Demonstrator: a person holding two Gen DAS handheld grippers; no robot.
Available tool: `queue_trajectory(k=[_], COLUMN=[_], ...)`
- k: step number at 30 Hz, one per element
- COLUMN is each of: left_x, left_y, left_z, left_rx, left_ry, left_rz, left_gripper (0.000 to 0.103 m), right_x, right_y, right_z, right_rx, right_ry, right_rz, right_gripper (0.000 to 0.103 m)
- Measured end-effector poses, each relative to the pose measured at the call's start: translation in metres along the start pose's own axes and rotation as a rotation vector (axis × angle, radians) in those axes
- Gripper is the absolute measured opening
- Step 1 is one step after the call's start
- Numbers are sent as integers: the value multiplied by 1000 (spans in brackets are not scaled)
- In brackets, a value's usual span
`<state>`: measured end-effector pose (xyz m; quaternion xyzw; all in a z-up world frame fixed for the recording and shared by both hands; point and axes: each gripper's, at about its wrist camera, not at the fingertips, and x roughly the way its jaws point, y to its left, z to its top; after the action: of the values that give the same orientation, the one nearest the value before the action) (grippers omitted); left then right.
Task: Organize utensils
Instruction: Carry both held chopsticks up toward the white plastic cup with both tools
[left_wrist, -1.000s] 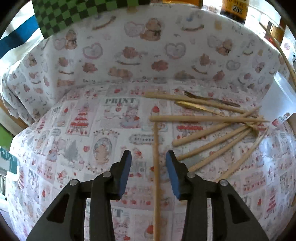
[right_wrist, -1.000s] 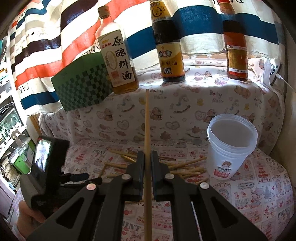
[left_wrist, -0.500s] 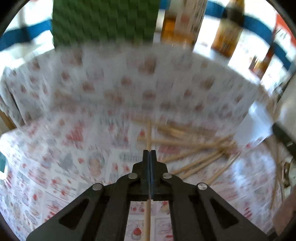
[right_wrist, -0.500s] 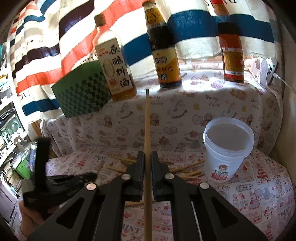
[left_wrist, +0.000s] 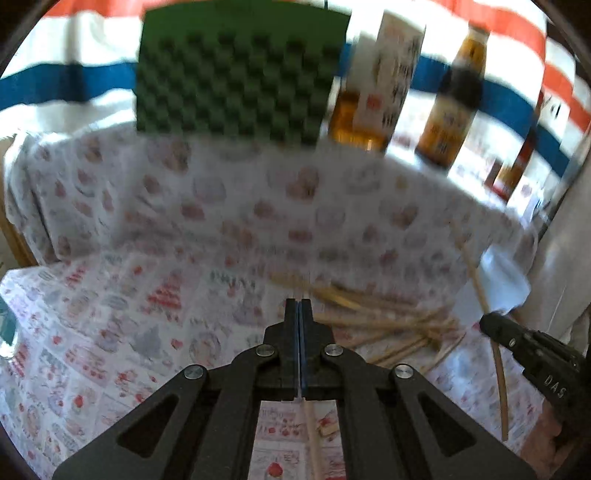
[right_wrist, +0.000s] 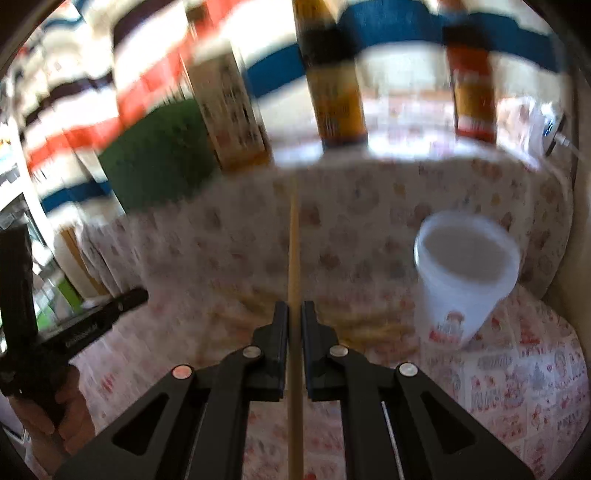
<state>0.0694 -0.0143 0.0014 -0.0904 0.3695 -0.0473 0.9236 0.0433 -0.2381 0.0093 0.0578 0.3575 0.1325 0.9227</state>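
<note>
- Left gripper (left_wrist: 299, 306): jaws fully closed, pads meet with no gap. A chopstick (left_wrist: 313, 439) shows behind and below the pads, angled slightly right; whether it's pinched can't be told.
- Right gripper (right_wrist: 294, 308): clamped on a second chopstick (right_wrist: 294, 251), which runs straight up between the pads and sticks out well past the tips.
- Loose chopstick pile (left_wrist: 388, 317) lies on the table (left_wrist: 110, 332), ahead and right of the left gripper.
- White cup (right_wrist: 466, 280) stands on the table, ahead-right of the right gripper, apart from the held stick.
- Both views are motion-blurred.
</note>
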Motion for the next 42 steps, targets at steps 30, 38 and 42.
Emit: queue_trajectory(k=[30,38,42], left_x=[91,61,12], left_y=[9,18,16], left_z=[-4,5,15], left_rx=[-14,-58,-57], left_ry=[210,170,32], left_rz=[-17,-2,-23], left_gripper=[4,4,4], right_x=[113,111,80], right_y=[24,32,35], right_z=[24,25,39], right_rx=[-161,-197,-189], right_ry=[313,287,215], right_rz=[-92,-72,-45], right_gripper=[11,5,5])
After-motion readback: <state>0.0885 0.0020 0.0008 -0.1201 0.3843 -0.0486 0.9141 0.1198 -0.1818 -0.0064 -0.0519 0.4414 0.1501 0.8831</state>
